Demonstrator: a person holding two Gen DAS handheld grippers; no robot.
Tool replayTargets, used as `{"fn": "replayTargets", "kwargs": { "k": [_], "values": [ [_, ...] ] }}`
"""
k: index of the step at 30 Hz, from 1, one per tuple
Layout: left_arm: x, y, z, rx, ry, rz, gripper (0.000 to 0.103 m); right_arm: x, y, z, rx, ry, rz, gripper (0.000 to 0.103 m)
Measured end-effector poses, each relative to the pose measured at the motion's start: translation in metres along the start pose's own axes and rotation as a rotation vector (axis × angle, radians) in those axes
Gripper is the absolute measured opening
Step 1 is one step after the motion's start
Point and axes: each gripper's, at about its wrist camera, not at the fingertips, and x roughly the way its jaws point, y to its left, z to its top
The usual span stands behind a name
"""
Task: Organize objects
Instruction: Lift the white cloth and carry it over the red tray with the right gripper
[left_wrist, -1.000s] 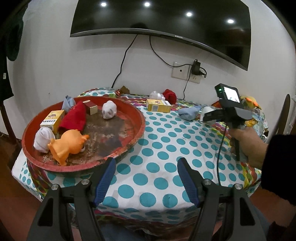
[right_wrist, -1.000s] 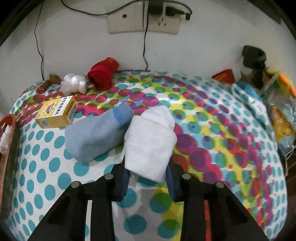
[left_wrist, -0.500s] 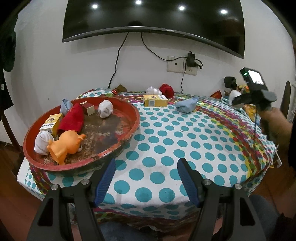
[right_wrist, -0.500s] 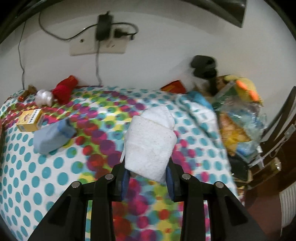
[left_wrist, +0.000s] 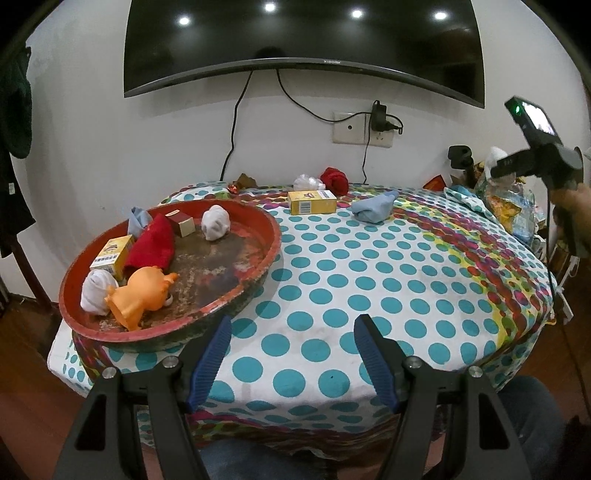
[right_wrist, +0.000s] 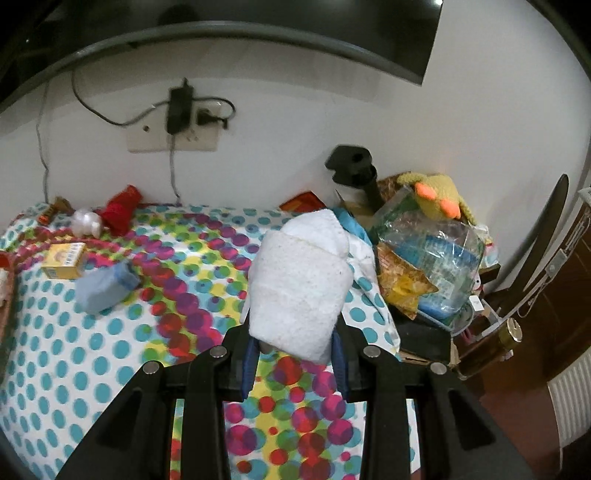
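My right gripper (right_wrist: 294, 352) is shut on a rolled white sock (right_wrist: 299, 284) and holds it in the air over the table's right side; it also shows in the left wrist view (left_wrist: 535, 162) at the far right. My left gripper (left_wrist: 293, 360) is open and empty at the table's near edge. A red round tray (left_wrist: 258, 273) on the left holds an orange toy (left_wrist: 142, 295), a red sock (left_wrist: 153, 245), white socks, a blue sock and small boxes. On the cloth lie a blue sock (left_wrist: 373, 208), a yellow box (left_wrist: 312, 202), a red sock (left_wrist: 334, 180) and a white ball (left_wrist: 307, 181).
A dotted cloth (left_wrist: 369, 280) covers the table. A heap of plastic bags (right_wrist: 424, 258) with a yellow plush duck (right_wrist: 439, 199) and a black stand (right_wrist: 354, 166) sits at the right end by the wall. A TV, a socket and cables are on the wall behind.
My right gripper has lifted the white sock off the table and swung up and to the right, away from the blue sock. My left gripper has drawn back a little.
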Motion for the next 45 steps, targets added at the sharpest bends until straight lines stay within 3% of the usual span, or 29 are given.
{"fn": "replayTargets", "kwargs": {
  "k": [15,22,28,36,45],
  "values": [
    [-0.004,0.003,-0.003,0.003,0.008,0.038,0.071,-0.078,0.112,-0.002,-0.101,-0.095,0.202,0.031],
    [-0.007,0.017,-0.003,-0.049,0.020,0.054,0.071,-0.097,0.177,-0.009,-0.187,-0.111,0.318,0.032],
    [-0.030,0.045,-0.008,-0.095,-0.035,0.139,0.071,-0.109,0.250,-0.024,-0.298,-0.115,0.426,0.032],
    [-0.036,0.087,-0.008,-0.241,-0.061,0.220,0.071,-0.106,0.346,-0.053,-0.440,-0.059,0.525,0.033],
    [-0.022,0.115,-0.016,-0.343,-0.010,0.249,0.071,-0.079,0.387,-0.080,-0.495,0.030,0.570,0.033]
  ]
}}
